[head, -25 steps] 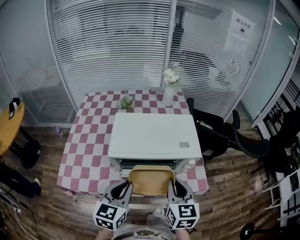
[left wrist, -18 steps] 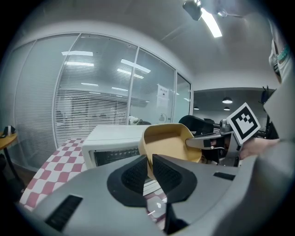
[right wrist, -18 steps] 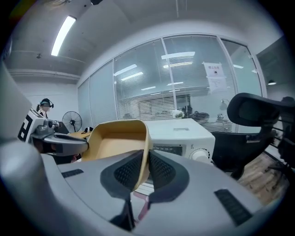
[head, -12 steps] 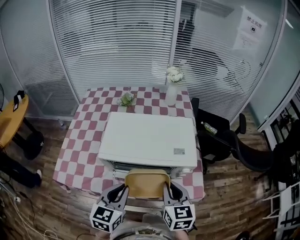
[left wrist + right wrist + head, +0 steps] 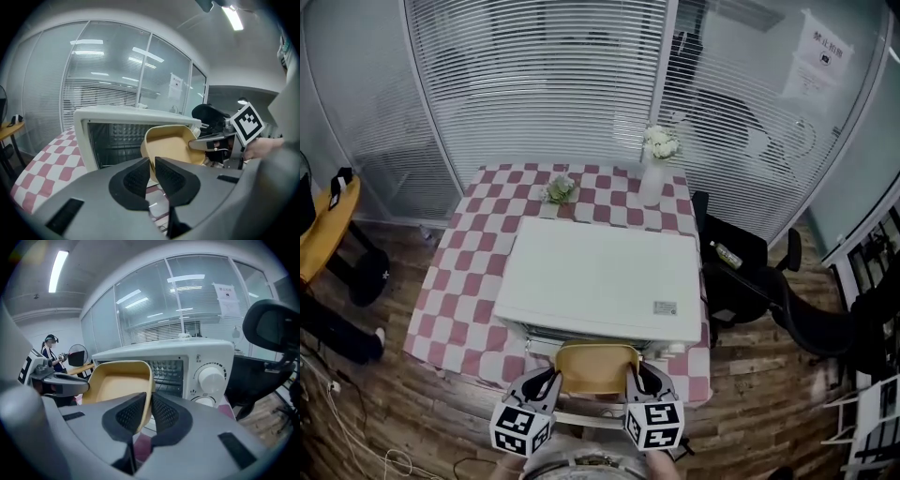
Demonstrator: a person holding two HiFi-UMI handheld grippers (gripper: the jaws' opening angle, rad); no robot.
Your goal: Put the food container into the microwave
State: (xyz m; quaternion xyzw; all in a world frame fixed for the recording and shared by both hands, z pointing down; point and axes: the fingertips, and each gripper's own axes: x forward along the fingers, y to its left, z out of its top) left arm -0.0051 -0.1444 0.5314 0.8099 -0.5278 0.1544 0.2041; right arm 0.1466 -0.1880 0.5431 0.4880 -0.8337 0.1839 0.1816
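Food container (image 5: 598, 367), tan-yellow, shallow, square with rounded corners and empty inside, hangs just near of the white microwave's (image 5: 600, 281) open front, over the near edge of the checked table (image 5: 461, 274). Left gripper (image 5: 151, 165) is clamped on its left rim, right gripper (image 5: 149, 403) on its right rim.
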